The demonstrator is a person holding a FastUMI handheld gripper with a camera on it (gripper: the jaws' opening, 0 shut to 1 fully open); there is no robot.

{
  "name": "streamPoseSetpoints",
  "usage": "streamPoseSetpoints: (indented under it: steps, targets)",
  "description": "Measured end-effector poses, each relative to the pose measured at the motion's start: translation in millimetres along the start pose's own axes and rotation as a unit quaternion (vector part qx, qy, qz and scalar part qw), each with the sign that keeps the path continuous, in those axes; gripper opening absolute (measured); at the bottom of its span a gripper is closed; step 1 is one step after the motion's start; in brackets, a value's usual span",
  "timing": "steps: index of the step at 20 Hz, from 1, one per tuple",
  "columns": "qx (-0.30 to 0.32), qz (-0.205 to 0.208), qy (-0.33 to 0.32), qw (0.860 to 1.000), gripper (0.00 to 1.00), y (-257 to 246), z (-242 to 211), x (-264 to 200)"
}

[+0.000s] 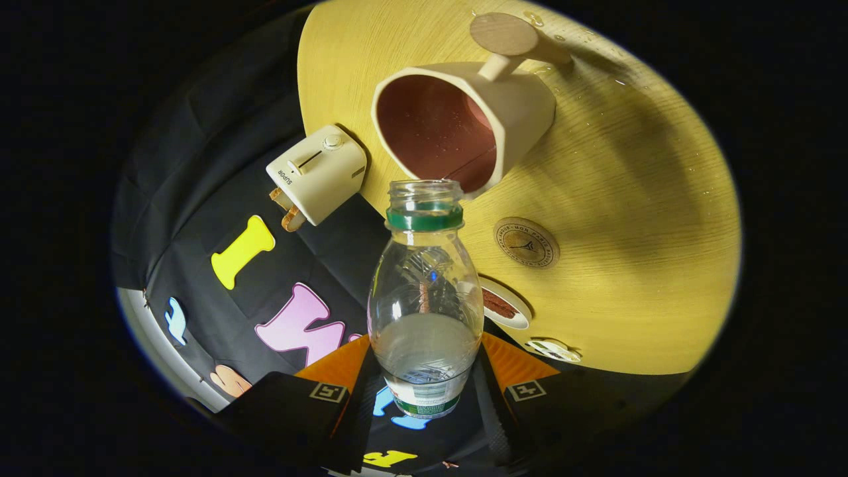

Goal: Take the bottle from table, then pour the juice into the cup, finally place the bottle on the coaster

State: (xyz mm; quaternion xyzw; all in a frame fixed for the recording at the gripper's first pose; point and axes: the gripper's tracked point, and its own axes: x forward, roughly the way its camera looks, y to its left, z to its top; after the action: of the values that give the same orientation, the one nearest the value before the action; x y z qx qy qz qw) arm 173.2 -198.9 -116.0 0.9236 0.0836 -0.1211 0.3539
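Note:
A clear plastic bottle (424, 291) with a green neck ring and no cap sits between my fingers, and my gripper (424, 381) is shut on its lower body. A little pale liquid lies in the part of the bottle near the fingers. Its open mouth is just short of the rim of a beige cup (523, 112), whose inside looks reddish brown. The cup stands on a round yellow wooden table (629, 218). The whole scene appears rolled sideways. A round printed coaster (527, 242) lies on the table beside the bottle's neck, nearer to me than the cup.
A cream toaster (318, 173) with toast in it stands at the table's edge beside the cup. A small white dish (505, 306) holding something brown and a small white object (553, 349) lie near my fingers. A round beige piece with a stem (505, 33) lies beyond the cup.

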Motion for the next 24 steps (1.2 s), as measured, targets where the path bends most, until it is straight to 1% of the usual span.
streamPoseSetpoints:
  steps: [13,18,21,24]
  targets:
    - [0.033,0.007,-0.008,0.999,0.72,7.9,0.2,0.7]
    - [0.029,0.011,-0.013,0.999,0.72,8.0,0.8,2.5]
    - [-0.007,0.003,-0.017,1.0,0.72,1.0,-1.5,3.2]
    - [-0.081,0.006,-0.026,0.996,0.72,1.3,-6.6,-3.8]
